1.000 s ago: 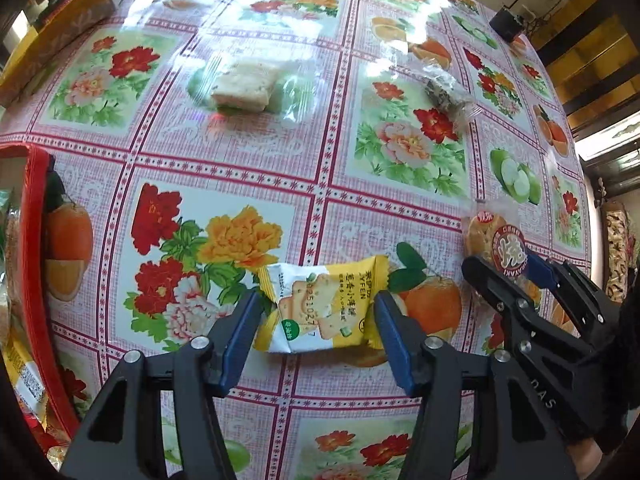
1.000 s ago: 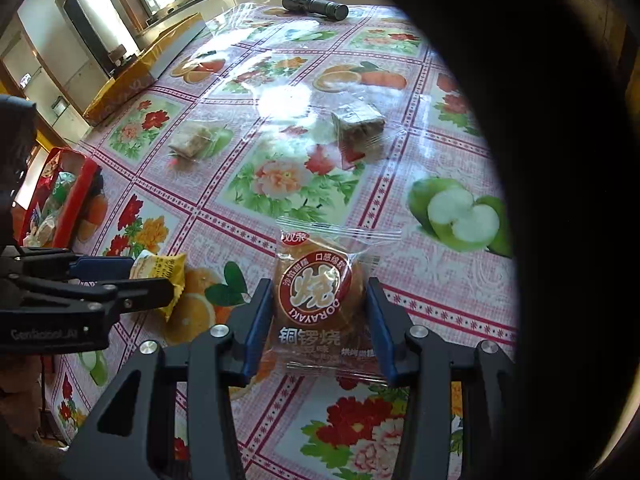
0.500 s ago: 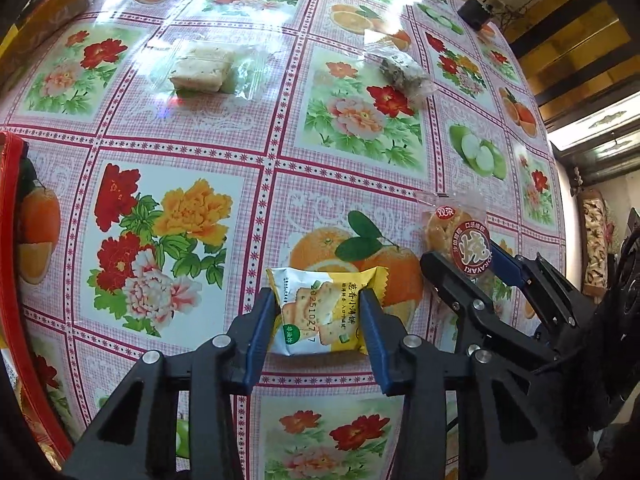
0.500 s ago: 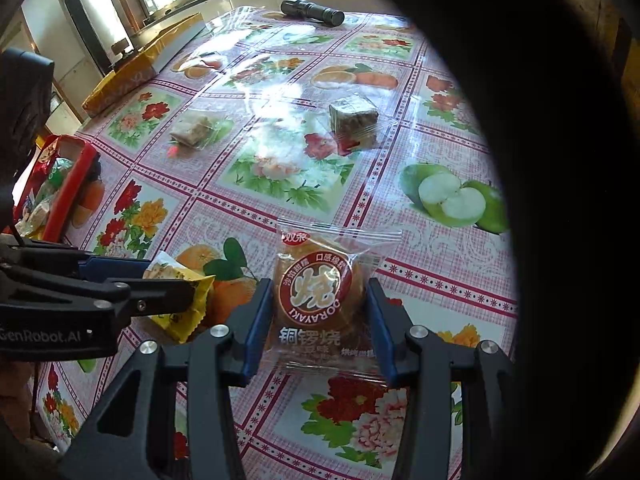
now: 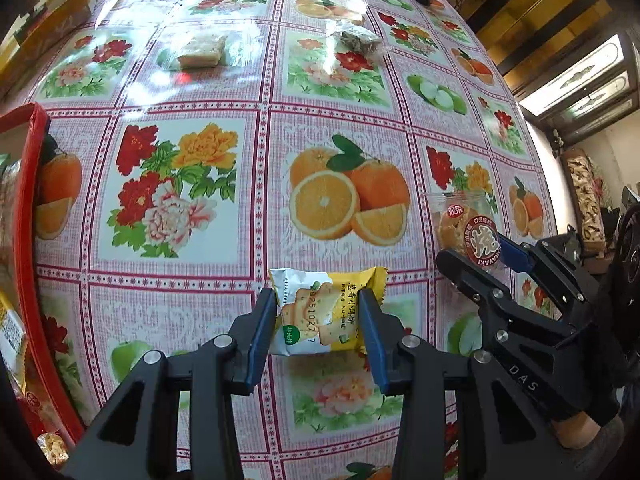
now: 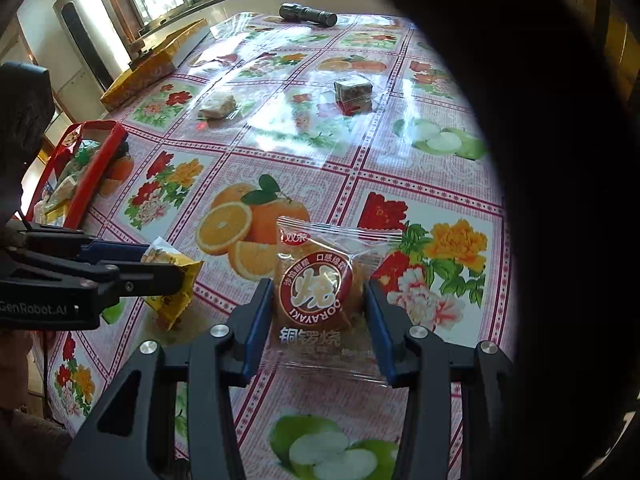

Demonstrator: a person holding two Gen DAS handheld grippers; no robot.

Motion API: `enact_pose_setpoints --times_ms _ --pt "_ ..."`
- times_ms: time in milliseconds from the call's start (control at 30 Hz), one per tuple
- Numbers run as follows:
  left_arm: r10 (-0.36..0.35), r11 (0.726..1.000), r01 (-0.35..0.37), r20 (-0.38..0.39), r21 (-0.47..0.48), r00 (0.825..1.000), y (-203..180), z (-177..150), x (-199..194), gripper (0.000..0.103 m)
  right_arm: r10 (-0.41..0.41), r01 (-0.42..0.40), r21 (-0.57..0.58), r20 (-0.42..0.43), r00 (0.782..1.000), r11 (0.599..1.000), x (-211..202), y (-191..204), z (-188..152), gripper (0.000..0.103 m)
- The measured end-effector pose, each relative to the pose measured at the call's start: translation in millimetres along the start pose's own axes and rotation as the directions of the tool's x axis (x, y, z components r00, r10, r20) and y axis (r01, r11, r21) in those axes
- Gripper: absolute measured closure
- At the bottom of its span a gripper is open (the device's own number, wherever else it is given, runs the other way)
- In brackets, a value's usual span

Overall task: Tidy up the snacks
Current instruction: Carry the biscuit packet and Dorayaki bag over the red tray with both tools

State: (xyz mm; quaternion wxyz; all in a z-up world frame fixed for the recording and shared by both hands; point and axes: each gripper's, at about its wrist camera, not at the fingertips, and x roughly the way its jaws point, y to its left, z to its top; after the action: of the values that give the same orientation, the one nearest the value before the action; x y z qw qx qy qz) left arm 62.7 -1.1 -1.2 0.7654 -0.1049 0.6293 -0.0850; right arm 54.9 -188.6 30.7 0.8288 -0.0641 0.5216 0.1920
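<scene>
Left gripper (image 5: 318,316) clamped on yellow foil cracker packet (image 5: 320,308), having just closed; right gripper (image 6: 318,312) clamped on clear-wrapped dorayaki cake (image 6: 320,292). Both packets above floral oilcloth table (image 5: 260,140).

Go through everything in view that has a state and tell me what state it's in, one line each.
left gripper: shut on yellow cracker packet, lifted.
right gripper: shut on dorayaki packet.
red basket: open, holds snacks.
pale wrapped snack: lying loose on tablecloth.
dark wrapped snack: lying loose.
flashlight: lying flat.
</scene>
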Motion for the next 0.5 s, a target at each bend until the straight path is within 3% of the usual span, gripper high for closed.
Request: enact_pose_setpoints --times_ms 200,500 --pt "0.008 1.0 -0.008 0.004 0.029 1.0 11.9 -28.2 -10.3 0.061 0.0 0.001 0.018 -0.017 1.0 1.0 -6.8 17.3 -21.4 0.056" --pt "0.052 0.998 -0.055 0.082 0.034 0.995 43.1 -53.4 -43.9 0.061 0.027 -0.026 0.008 -0.026 0.999 1.0 -9.7 60.7 -28.1 0.056"
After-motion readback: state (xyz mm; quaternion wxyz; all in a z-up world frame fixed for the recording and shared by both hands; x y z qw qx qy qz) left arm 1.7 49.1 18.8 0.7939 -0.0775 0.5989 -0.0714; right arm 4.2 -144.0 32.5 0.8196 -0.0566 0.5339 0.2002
